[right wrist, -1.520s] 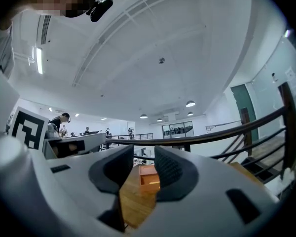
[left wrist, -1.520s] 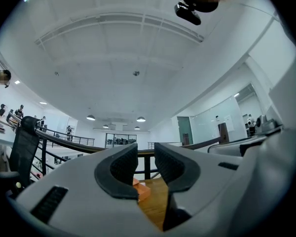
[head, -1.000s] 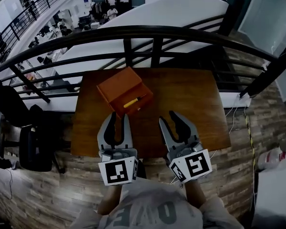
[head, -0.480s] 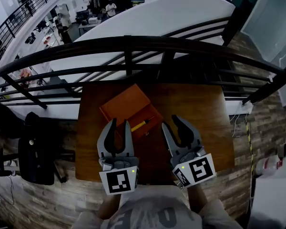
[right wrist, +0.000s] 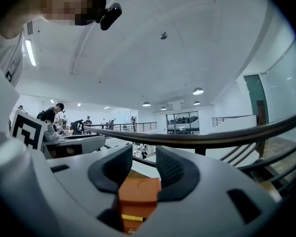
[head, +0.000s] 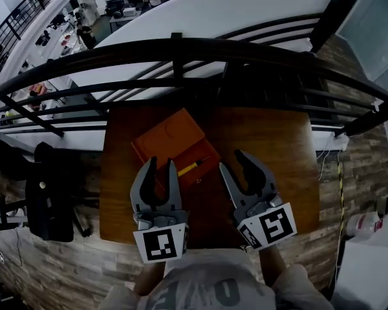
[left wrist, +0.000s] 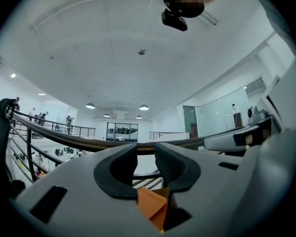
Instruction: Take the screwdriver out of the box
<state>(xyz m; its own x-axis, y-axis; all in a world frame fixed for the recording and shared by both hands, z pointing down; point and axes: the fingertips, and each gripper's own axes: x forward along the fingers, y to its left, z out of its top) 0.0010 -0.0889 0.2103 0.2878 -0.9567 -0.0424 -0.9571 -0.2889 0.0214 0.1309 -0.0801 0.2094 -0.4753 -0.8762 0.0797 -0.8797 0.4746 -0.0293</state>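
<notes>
An orange box (head: 168,136) lies open on the wooden table (head: 271,147), its lid folded back towards the far left. In its tray rests a screwdriver (head: 193,166) with a yellow handle. My left gripper (head: 160,168) hovers at the box's near edge, open and empty. To the right of the tray is my right gripper (head: 233,163), its jaws opening with nothing between them. In the left gripper view the box (left wrist: 150,204) shows low between the jaws. In the right gripper view the box (right wrist: 138,194) and the yellow handle (right wrist: 130,217) lie ahead of the jaws.
A dark metal railing (head: 181,47) runs right behind the table's far edge, with a drop to a lower floor beyond it. A black chair (head: 48,192) stands left of the table. The table's right half is bare wood.
Both grippers have moved forward over the table towards the box. The right gripper's jaws stand a little wider than before.
</notes>
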